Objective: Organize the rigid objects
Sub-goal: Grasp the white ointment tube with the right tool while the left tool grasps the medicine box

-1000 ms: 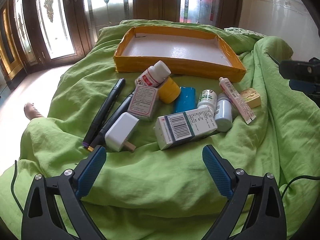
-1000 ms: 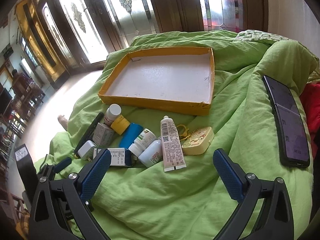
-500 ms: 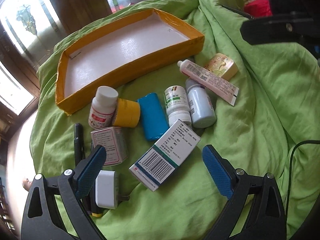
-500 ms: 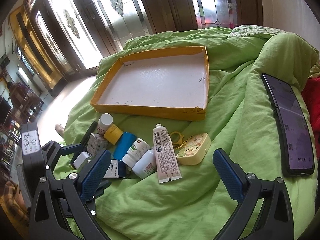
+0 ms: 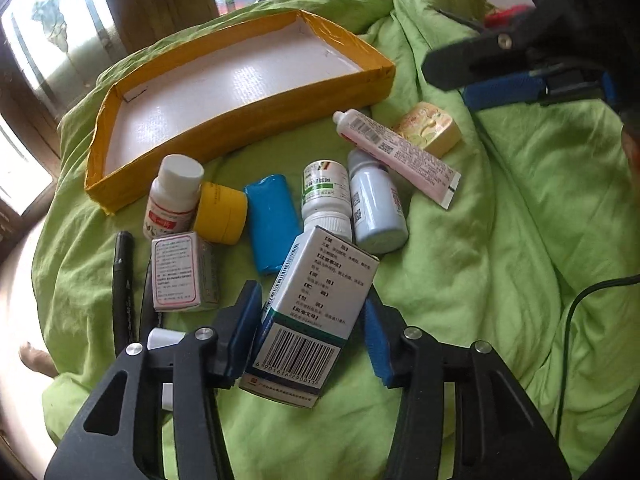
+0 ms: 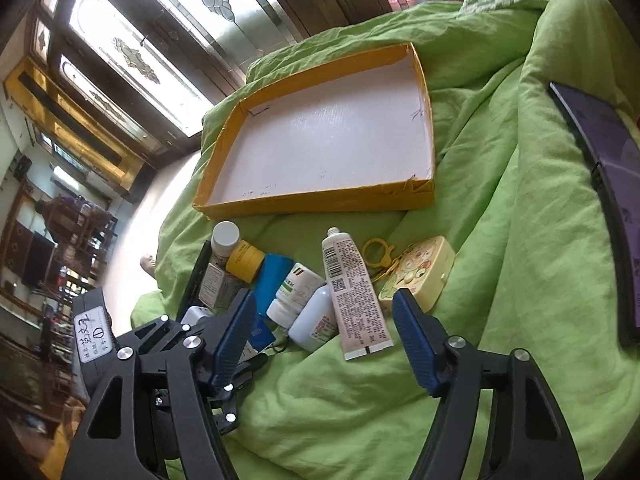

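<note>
A yellow tray [image 5: 248, 120] [image 6: 312, 204] with a white floor lies empty on the green quilt. In front of it lie a white bottle [image 5: 174, 196], a yellow jar [image 5: 220, 212], a blue case [image 5: 272, 228], two more white bottles [image 5: 324, 196] [image 5: 374, 208], a pink tube [image 5: 396, 152] [image 6: 352, 292], a small pink box [image 5: 180, 276] and a yellow keychain case [image 5: 428, 128] [image 6: 420, 272]. My left gripper [image 5: 310, 328] has closed around the white barcode box [image 5: 312, 316]. My right gripper [image 6: 324, 340] is open above the tube and bottles.
Two black pens [image 5: 120, 284] and a white plug [image 5: 164, 338] lie at the left of the pile. A dark phone [image 6: 604, 196] lies on the quilt to the right. The quilt is rumpled; windows and doors stand behind the bed.
My left gripper has moved forward and closed its jaws around the barcode box. My right gripper has come lower and closer over the tube, its jaws somewhat narrower.
</note>
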Tool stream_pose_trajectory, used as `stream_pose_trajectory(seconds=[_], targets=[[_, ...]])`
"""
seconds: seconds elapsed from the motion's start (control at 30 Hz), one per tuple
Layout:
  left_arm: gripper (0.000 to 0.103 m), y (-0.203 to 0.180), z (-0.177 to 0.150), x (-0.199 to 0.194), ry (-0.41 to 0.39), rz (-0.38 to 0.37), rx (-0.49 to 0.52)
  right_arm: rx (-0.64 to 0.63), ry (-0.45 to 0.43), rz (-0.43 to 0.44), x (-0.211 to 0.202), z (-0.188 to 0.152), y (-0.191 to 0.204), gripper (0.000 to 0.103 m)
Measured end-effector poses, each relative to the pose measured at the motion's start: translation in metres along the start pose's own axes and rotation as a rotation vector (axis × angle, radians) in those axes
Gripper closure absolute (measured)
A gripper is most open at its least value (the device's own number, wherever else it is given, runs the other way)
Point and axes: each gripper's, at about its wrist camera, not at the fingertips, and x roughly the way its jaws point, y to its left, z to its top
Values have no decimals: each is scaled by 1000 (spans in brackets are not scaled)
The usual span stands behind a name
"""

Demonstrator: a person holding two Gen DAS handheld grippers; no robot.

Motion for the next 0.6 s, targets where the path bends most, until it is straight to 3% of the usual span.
stream_pose_trajectory(seconds=[0.17,0.27,0.37,0.47,0.6], targets=[[56,34,-20,-7,-45,-54,-303,-35,71,-27,19,12,5,50],[57,40,-42,11,-39,-37,-402,-81,134,-26,37,21,12,55],[58,30,-47,10,-59,-5,-359,-127,197,-46,54,30,15,56],[58,35,-45,3,-91,-40,-378,-178,213,-114,65,29,14,56],[57,44,-48,4,-103,-54,-392,-190,249,-115,79,17,6,56]])
